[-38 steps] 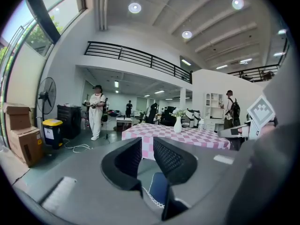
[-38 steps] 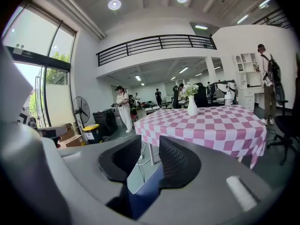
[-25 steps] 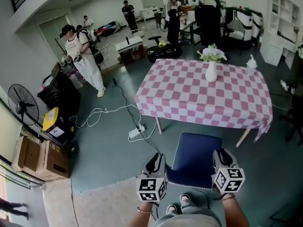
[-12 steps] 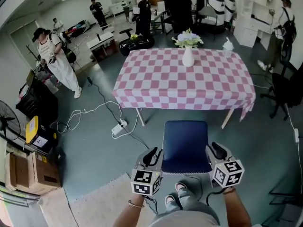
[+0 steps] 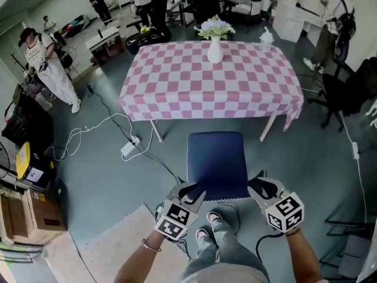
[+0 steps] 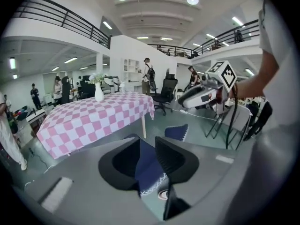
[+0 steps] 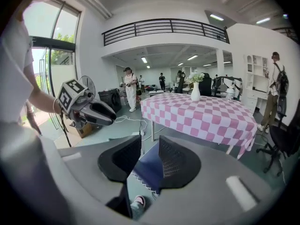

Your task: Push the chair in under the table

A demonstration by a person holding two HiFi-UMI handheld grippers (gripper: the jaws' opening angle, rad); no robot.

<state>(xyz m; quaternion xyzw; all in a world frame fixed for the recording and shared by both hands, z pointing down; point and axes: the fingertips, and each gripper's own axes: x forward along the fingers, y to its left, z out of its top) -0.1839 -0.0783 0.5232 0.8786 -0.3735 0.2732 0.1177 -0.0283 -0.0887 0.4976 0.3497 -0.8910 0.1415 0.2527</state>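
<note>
A dark blue chair (image 5: 217, 164) stands just in front of the table (image 5: 177, 102), which wears a pink-and-white checked cloth. My left gripper (image 5: 191, 191) is at the near left corner of the chair's back and my right gripper (image 5: 257, 184) at the near right corner. In the left gripper view the gripper (image 6: 146, 146) is open; its jaws have just been opening, and the chair's blue cloth (image 6: 146, 165) shows in the gap. In the right gripper view the gripper (image 7: 150, 153) also stands open over the chair's blue corner (image 7: 151, 165). I see no pad pressing on the cloth.
A white vase of flowers (image 5: 215, 49) stands on the table. A white cable and power strip (image 5: 128, 148) lie on the floor to its left. A black office chair (image 5: 347, 90) is at right, a person (image 5: 50, 63) at left, boxes (image 5: 23, 211) at lower left.
Both grippers have come forward and down to the near corners of the chair. The left one has rolled and its jaws stand wider. In the head view the table now sits more central.
</note>
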